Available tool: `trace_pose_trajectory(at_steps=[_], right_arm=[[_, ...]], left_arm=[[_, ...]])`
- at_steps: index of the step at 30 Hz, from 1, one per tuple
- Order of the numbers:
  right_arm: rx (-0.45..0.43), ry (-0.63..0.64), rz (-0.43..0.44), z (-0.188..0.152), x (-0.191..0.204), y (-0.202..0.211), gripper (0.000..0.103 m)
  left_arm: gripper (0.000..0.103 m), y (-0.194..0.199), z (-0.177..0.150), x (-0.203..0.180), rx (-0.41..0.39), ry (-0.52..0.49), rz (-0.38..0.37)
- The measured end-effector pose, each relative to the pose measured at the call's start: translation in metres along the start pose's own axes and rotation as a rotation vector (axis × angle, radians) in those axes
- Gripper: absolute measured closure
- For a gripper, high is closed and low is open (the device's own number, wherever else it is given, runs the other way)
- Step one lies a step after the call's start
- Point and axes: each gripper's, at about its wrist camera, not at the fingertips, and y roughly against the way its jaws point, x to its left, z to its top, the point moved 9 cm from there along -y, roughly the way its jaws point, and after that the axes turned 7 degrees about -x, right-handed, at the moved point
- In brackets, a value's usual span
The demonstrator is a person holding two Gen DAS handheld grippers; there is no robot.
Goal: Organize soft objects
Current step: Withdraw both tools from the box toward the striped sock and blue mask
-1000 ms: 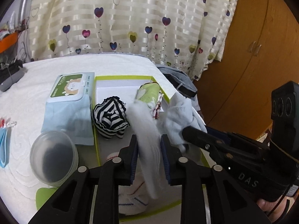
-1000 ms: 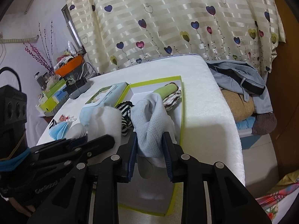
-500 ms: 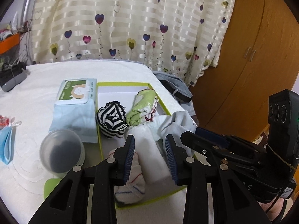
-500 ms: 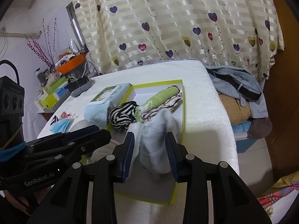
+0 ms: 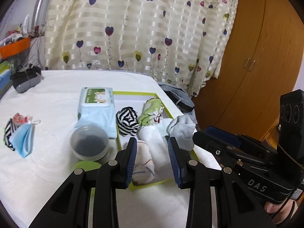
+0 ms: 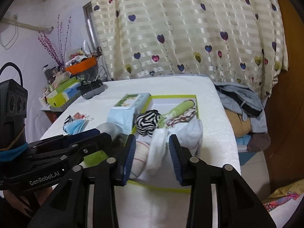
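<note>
In the near part of the shallow white box with the lime-green rim point(image 5: 161, 182), a long white towelling sock point(image 5: 157, 142) is seen lying loose, its long axis running from the near edge away toward the curtain, with a pale blue-grey sock point(image 5: 183, 131) slumped against its far right end and over the box's right rim. Just to its left a cream rolled sock with red and blue stripes point(image 5: 143, 163) is lodged, and farther in, a black-and-white striped rolled sock point(image 5: 127, 120) and a light green rolled cloth point(image 5: 150, 112) are set side by side. The left gripper point(image 5: 153, 158) is held above and short of the white sock, its jaws apart and having just been opening, with nothing pressed between the pads. The right gripper point(image 6: 152, 156) is likewise parted, its jaws just opened, the white sock point(image 6: 157, 152) lying below and clear of them. Both tools are judged about equally near; the blue-grey sock point(image 6: 190, 134) lies toward the right one. Outside the box, a pale blue wet-wipe pack point(image 5: 96, 110) and a clear round plastic tub point(image 5: 89, 145) are left on the white padded tabletop point(image 5: 57, 102).
</note>
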Motion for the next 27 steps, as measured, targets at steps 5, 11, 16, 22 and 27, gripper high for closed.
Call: trace_pose_trajectory(at_steps=[5,11,16,22,27], right_arm=[[-0.012,0.02,0.006,0.0,0.018,0.009,0.058],[-0.001,0.043,0.03,-0.005,0.037,0.01,0.058],[0.001,0.059,0.043,-0.006,0.047,0.01,0.058],[0.004,0.065,0.047,-0.007,0.054,0.01,0.058],[0.014,0.08,0.058,-0.009,0.063,0.007,0.058]], left_arm=[[0.07,0.019,-0.005,0.008,-0.01,0.001,0.016],[0.07,0.033,-0.007,0.021,-0.022,0.01,0.04],[0.07,0.04,-0.011,0.029,-0.026,0.021,0.051],[0.07,0.042,-0.013,0.04,-0.025,0.042,0.066],[0.07,0.044,-0.015,0.049,-0.025,0.058,0.077]])
